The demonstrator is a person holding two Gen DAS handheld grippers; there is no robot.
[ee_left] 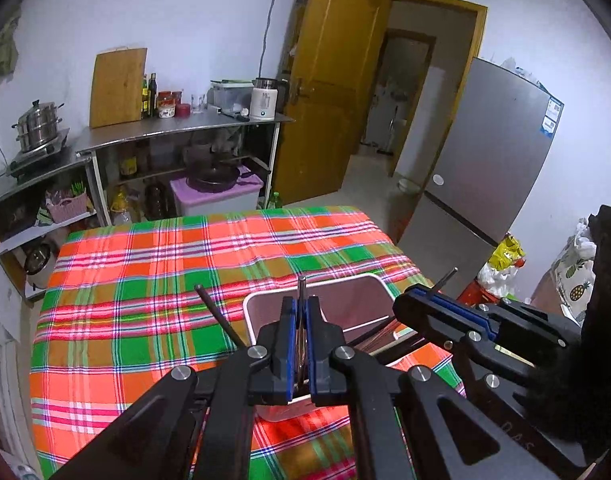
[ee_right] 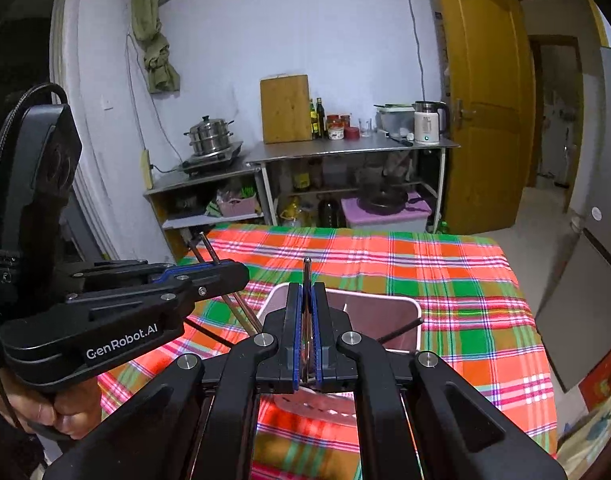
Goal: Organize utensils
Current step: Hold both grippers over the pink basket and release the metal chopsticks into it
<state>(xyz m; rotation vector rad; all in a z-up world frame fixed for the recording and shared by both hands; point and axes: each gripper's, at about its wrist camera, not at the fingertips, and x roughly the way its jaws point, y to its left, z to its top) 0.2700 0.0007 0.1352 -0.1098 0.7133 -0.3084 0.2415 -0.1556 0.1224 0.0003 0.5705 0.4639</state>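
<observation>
Judging by the pictures, the work is in its middle part. The left gripper (ee_left: 301, 344) is pinching thin chopsticks (ee_left: 301, 292) above the pink bin (ee_left: 369, 280), and the right gripper (ee_right: 307, 332) is pinching chopsticks (ee_right: 306, 270) too, just beside it. Some sticks already lean inside the bin, which stands on the checked tablecloth (ee_left: 145, 264). Both held bundles are not yet dropped in.
</observation>
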